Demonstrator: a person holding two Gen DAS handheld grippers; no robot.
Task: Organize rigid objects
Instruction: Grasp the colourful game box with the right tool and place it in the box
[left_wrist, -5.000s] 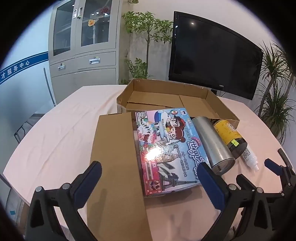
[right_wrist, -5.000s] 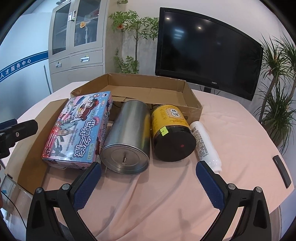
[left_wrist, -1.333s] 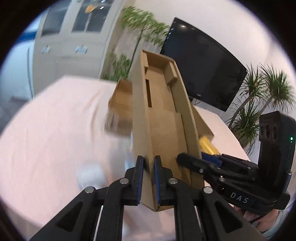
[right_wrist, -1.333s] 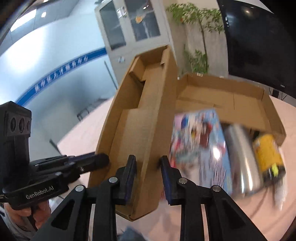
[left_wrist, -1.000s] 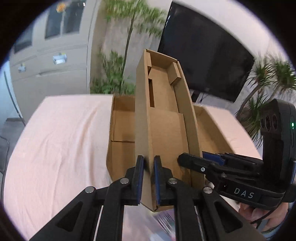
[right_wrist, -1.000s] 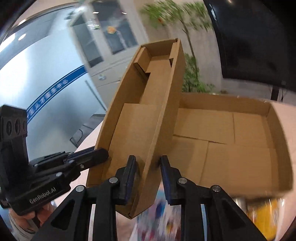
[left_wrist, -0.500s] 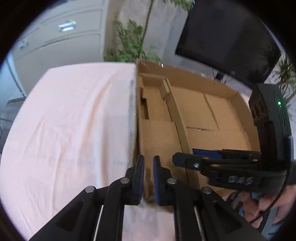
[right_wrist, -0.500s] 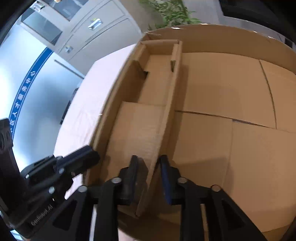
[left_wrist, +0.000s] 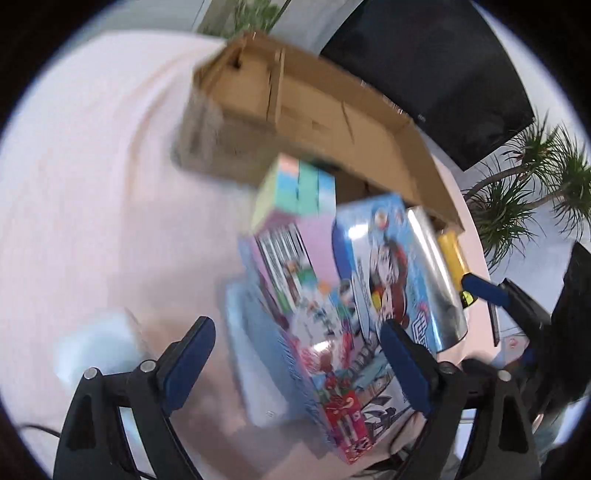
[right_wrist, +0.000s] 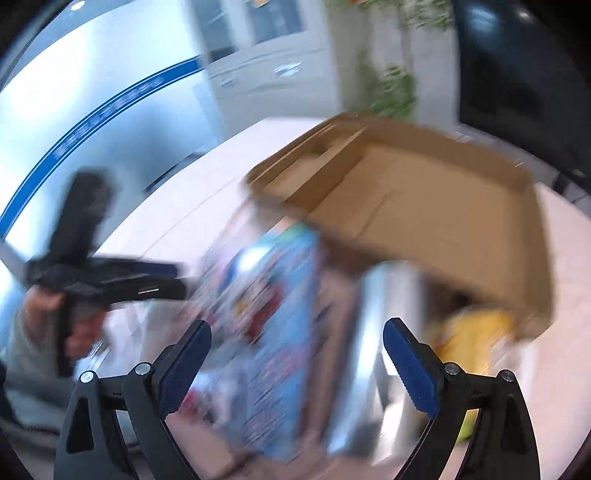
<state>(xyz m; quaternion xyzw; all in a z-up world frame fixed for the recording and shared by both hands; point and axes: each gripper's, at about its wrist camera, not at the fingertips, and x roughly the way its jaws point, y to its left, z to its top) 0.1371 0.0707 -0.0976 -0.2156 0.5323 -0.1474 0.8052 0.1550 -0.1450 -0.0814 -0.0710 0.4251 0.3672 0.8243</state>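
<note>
Left gripper (left_wrist: 295, 360) and right gripper (right_wrist: 297, 352) both gaping wide, holding nothing. Games (left_wrist: 369, 295), can (left_wrist: 439, 295) lying near; box (left_wrist: 295, 99) sitting far. Advising: be slowing, centring on one game before closing.

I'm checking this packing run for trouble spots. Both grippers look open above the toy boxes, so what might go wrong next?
1. The colourful boxes lie packed against the metal can; a finger of the left gripper may wedge or shove them instead of gripping.
2. The right gripper sits close by the left; they may collide.
3. A nudged can could roll toward the yellow jar.
</note>
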